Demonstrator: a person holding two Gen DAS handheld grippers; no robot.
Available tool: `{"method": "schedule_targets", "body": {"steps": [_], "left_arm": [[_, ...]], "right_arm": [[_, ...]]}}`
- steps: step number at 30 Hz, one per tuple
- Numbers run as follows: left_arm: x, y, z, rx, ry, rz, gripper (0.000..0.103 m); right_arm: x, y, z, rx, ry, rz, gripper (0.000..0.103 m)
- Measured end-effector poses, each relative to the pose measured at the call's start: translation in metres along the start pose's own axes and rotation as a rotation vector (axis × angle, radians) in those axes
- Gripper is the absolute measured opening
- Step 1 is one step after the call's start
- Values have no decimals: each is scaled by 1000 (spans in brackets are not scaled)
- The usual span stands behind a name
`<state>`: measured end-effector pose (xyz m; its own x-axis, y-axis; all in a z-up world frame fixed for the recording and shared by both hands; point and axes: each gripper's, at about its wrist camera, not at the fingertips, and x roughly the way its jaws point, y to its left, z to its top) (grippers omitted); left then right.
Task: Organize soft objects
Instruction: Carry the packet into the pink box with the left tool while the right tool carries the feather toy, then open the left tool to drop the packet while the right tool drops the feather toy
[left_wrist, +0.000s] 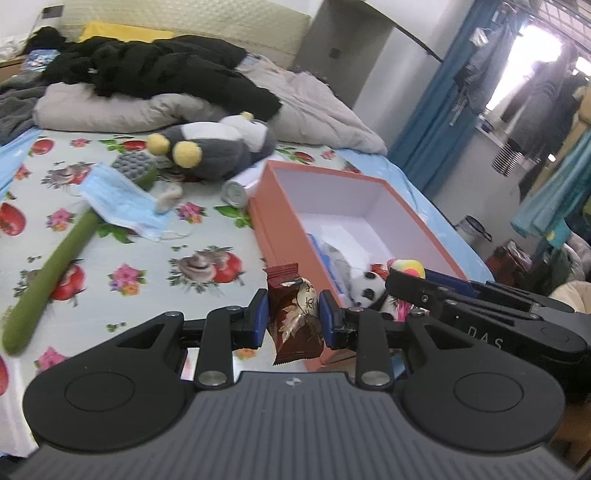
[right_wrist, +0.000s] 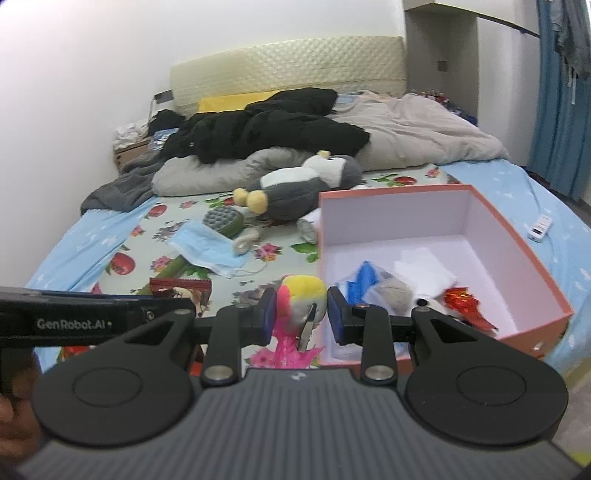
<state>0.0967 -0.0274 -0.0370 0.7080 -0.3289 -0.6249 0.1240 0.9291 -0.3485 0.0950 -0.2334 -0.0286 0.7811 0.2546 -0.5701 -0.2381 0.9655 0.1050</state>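
Observation:
My left gripper (left_wrist: 293, 321) is shut on a brown-red snack packet (left_wrist: 295, 336), held upright just outside the near left wall of an orange box (left_wrist: 280, 221). My right gripper (right_wrist: 301, 317) is shut on a small yellow, pink and grey plush toy (right_wrist: 301, 291) with a metal clip, near the box's (right_wrist: 517, 240) front left corner. The white-lined box holds a panda plush (left_wrist: 365, 291), a blue-and-white bag (right_wrist: 364, 280), white paper and a red foil piece (right_wrist: 463, 301). Each gripper shows in the other's view, the right gripper (left_wrist: 480, 306) and the left gripper (right_wrist: 92, 317).
On the flowered sheet lie a grey-white penguin plush (left_wrist: 221, 147), a green long-handled brush (left_wrist: 55, 266), a blue face mask (left_wrist: 122, 203) and a white canister (left_wrist: 236, 192). Behind them are a black jacket (left_wrist: 166, 70) and a grey duvet (left_wrist: 314, 110). A white plug strip (right_wrist: 539, 227) lies right of the box.

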Motion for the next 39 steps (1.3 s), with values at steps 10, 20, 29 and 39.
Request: {"method": "schedule_targets", "body": {"steps": [10, 20, 29, 39], "left_arm": [[39, -33, 23, 53, 56, -108, 34], [88, -69, 54, 134, 90, -164, 34], [159, -80, 75, 122, 157, -168, 34], [230, -86, 87, 114, 227, -136, 34]], "right_arm": [[-3, -44, 6, 46, 20, -70, 33], [23, -89, 15, 98, 36, -129, 33], [71, -125, 19, 143, 70, -140, 33], [118, -158, 18, 165, 112, -134, 34]]}}
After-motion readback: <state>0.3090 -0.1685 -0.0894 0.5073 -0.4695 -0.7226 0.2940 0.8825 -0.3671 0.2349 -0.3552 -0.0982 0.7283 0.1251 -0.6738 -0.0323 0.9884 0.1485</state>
